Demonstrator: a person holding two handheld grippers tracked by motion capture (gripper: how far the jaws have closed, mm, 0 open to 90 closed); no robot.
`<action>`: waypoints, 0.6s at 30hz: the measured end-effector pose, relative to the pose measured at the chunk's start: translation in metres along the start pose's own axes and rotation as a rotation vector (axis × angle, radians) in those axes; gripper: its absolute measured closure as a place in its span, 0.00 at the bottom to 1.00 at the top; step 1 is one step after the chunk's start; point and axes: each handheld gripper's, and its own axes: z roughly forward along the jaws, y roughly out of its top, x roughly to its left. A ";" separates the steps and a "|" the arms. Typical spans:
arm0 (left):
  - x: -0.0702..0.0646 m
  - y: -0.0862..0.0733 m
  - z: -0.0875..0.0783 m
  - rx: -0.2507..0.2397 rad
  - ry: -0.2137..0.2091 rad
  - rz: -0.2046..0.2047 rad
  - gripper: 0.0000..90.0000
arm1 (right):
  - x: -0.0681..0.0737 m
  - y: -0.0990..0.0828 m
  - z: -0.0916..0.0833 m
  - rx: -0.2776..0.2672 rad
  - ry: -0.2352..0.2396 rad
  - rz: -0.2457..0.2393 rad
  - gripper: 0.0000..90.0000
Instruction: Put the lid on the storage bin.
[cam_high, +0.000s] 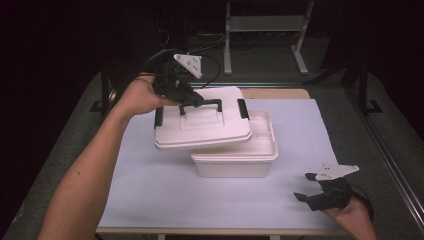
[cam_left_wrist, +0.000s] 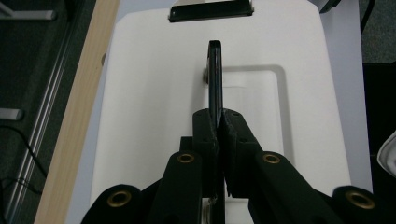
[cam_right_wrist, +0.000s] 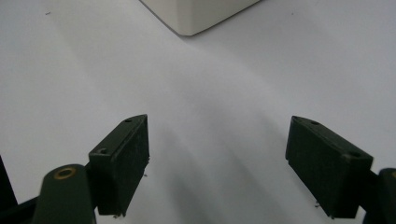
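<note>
High view showed the left claw (cam_high: 199, 100) clenched on the black handle (cam_high: 202, 105) of a white lid (cam_high: 202, 125). The lid hung tilted in the air, partly over the open white box (cam_high: 235, 157) and pushed out past the box's left side. The box sat on the white surface (cam_high: 150, 195), near its middle, and you could see the inside of the box to the right of the lid. Two black clips (cam_high: 243, 108) sat on the ends of the lid, one on each side of the handle. The right claw (cam_high: 309, 187) was well apart from the box, off by the box's near right corner. It was released and held nothing. Left gripper view looked along the left claw (cam_left_wrist: 218, 128), and its two black tips were squeezed tight on the thin handle (cam_left_wrist: 214, 79), with the lid (cam_left_wrist: 154, 116) spread out under it. Right gripper view showed the right claw (cam_right_wrist: 217, 163) with a wide gap between its tips, the bare surface (cam_right_wrist: 210, 93) below, and one corner of the box (cam_right_wrist: 196, 16) farther off.
</note>
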 end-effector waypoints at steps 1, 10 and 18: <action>0.001 0.001 0.001 0.001 -0.002 0.004 0.94 | 0.000 0.000 -0.001 -0.001 0.000 0.003 0.23; 0.003 0.011 0.019 -0.009 -0.018 0.011 0.94 | 0.000 0.002 0.001 0.000 0.002 -0.001 0.23; 0.005 0.017 0.033 -0.017 -0.030 0.010 0.94 | 0.000 0.003 0.001 0.001 -0.001 -0.003 0.23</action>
